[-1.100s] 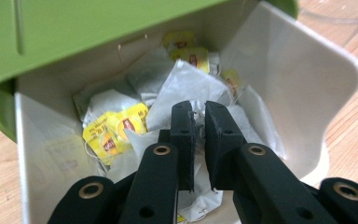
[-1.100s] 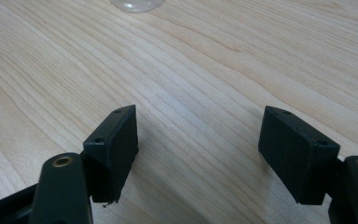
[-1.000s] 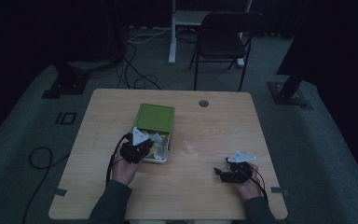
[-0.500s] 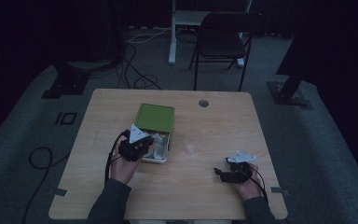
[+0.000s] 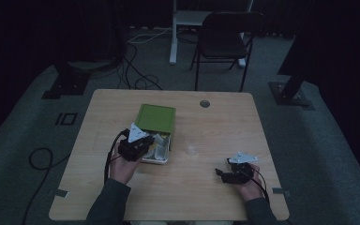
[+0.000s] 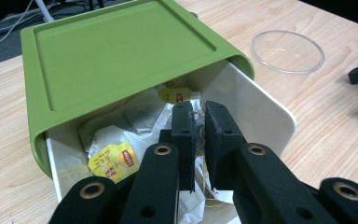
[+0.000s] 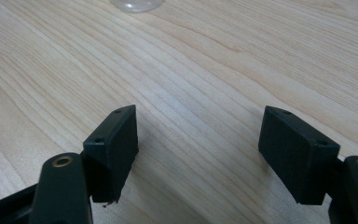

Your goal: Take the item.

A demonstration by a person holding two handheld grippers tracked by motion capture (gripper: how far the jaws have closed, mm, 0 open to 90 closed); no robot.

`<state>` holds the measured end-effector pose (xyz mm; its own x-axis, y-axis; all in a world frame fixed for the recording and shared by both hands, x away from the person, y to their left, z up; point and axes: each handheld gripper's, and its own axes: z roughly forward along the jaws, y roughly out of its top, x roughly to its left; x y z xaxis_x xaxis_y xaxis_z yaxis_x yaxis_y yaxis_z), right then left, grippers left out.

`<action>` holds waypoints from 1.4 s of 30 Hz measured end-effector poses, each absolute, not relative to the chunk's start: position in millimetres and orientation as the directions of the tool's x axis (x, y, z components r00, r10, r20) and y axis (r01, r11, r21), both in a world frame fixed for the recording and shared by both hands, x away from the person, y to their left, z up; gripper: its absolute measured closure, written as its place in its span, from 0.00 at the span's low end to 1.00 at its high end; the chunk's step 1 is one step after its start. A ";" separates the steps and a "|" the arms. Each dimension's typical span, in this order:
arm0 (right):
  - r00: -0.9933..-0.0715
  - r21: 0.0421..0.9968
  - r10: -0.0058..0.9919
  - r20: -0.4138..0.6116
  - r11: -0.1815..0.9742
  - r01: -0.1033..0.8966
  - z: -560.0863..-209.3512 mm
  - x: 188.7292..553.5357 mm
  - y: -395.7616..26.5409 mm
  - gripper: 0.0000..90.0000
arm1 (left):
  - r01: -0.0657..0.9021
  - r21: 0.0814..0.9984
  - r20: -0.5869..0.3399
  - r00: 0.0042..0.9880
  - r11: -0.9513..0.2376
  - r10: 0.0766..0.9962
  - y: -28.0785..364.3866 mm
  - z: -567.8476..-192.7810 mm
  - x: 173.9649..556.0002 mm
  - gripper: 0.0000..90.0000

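Tea-bag box on the table (image 5: 201,187), left tool inside it

The green-lidded white box (image 6: 121,60) sits left of the table's middle, open toward the person and full of tea bags (image 6: 114,158). The left tool (image 6: 199,122) reaches into it, jaws pressed nearly together on a paper tea-bag wrapper. The right tool (image 7: 198,140) rests well apart at the table's right, jaws spread over bare wood. A clear round lid (image 6: 286,50) lies beside the box.
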<state>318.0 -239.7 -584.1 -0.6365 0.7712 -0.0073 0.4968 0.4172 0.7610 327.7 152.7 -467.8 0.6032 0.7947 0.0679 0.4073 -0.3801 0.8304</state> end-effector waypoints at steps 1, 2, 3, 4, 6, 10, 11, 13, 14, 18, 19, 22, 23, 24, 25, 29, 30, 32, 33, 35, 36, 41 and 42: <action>-0.637 0.761 0.771 -0.007 0.417 0.497 -584.1 318.0 -239.7 0.31 | 0.407 0.830 0.068 0.603 -0.380 0.795 152.7 -467.8 327.7 0.93; -0.637 0.761 0.771 -0.007 0.417 0.497 -584.1 318.0 -239.7 0.31 | 0.406 0.830 0.071 0.604 -0.383 0.794 153.1 -467.1 327.7 0.93; -0.636 0.761 0.771 -0.007 0.417 0.497 -584.1 318.0 -239.7 0.31 | 0.406 0.832 0.068 0.603 -0.379 0.795 153.1 -466.3 327.8 0.93; -0.636 0.761 0.771 -0.007 0.417 0.497 -584.1 318.0 -239.7 0.31 | 0.407 0.833 0.064 0.603 -0.375 0.795 153.0 -465.7 327.8 0.93; -0.636 0.761 0.772 -0.007 0.417 0.497 -584.1 318.0 -239.7 0.31 | 0.405 0.832 0.065 0.607 -0.379 0.792 153.3 -464.0 327.9 0.93; -0.637 0.762 0.771 -0.010 0.418 0.494 -584.1 318.2 -239.7 0.31 | 0.398 0.833 0.069 0.616 -0.385 0.785 151.6 -460.5 326.5 0.93; -0.637 0.762 0.771 -0.010 0.418 0.495 -584.1 318.2 -239.8 0.31 | 0.397 0.830 0.074 0.619 -0.392 0.782 151.0 -460.0 326.2 0.93; -0.637 0.762 0.771 -0.010 0.418 0.495 -584.1 318.2 -239.7 0.31 | 0.395 0.827 0.078 0.622 -0.399 0.779 149.6 -459.5 325.5 0.93; -0.637 0.762 0.771 -0.010 0.418 0.495 -584.1 318.2 -239.7 0.31 | 0.394 0.828 0.079 0.624 -0.400 0.777 149.3 -459.1 325.3 0.93; -0.637 0.762 0.771 -0.009 0.418 0.495 -584.1 318.1 -239.7 0.31 | 0.391 0.828 0.076 0.631 -0.401 0.772 148.6 -456.2 324.4 0.93; -0.637 0.762 0.771 -0.009 0.418 0.495 -584.2 318.1 -239.7 0.31 | 0.390 0.829 0.075 0.633 -0.401 0.771 148.2 -455.4 324.0 0.93; -0.636 0.760 0.772 -0.008 0.418 0.497 -584.1 317.9 -239.7 0.31 | 0.387 0.828 0.079 0.635 -0.405 0.769 147.8 -453.9 323.5 0.93; -0.636 0.760 0.772 -0.007 0.417 0.498 -584.1 317.9 -239.7 0.31 | 0.383 0.829 0.082 0.637 -0.407 0.766 147.1 -452.0 322.8 0.93; -0.636 0.760 0.772 -0.007 0.417 0.498 -584.1 317.9 -239.7 0.31 | 0.383 0.829 0.082 0.638 -0.407 0.766 146.9 -451.3 322.5 0.93; -0.636 0.761 0.772 -0.008 0.418 0.497 -584.1 318.0 -239.7 0.31 | 0.381 0.830 0.082 0.639 -0.407 0.765 146.4 -450.5 322.2 0.93; -0.637 0.761 0.771 -0.009 0.418 0.496 -584.1 318.1 -239.7 0.31 | 0.375 0.830 0.082 0.650 -0.413 0.756 145.0 -447.4 321.6 0.93; -0.637 0.761 0.771 -0.009 0.418 0.496 -584.1 318.1 -239.7 0.31 | 0.376 0.830 0.078 0.654 -0.413 0.752 144.6 -446.7 321.6 0.93; -0.637 0.762 0.771 -0.010 0.419 0.494 -584.1 318.2 -239.8 0.31 | 0.373 0.831 0.078 0.658 -0.414 0.749 143.9 -446.0 321.7 0.93; -0.638 0.762 0.770 -0.011 0.419 0.494 -584.1 318.2 -239.8 0.31 | 0.372 0.830 0.078 0.661 -0.416 0.746 143.6 -445.5 321.8 0.93; -0.637 0.762 0.770 -0.011 0.419 0.494 -584.1 318.2 -239.8 0.31 | 0.371 0.829 0.079 0.664 -0.420 0.744 143.2 -444.8 321.5 0.93; -0.637 0.762 0.771 -0.010 0.419 0.494 -584.1 318.2 -239.8 0.31 | 0.370 0.827 0.081 0.667 -0.423 0.741 143.0 -444.4 321.3 0.93; -0.637 0.761 0.771 -0.010 0.418 0.495 -584.1 318.1 -239.7 0.31 | 0.365 0.823 0.086 0.676 -0.435 0.732 141.3 -442.6 320.7 0.93; -0.636 0.761 0.771 -0.009 0.418 0.496 -584.1 318.1 -239.7 0.31 | 0.367 0.822 0.086 0.677 -0.436 0.731 141.2 -442.2 320.9 0.93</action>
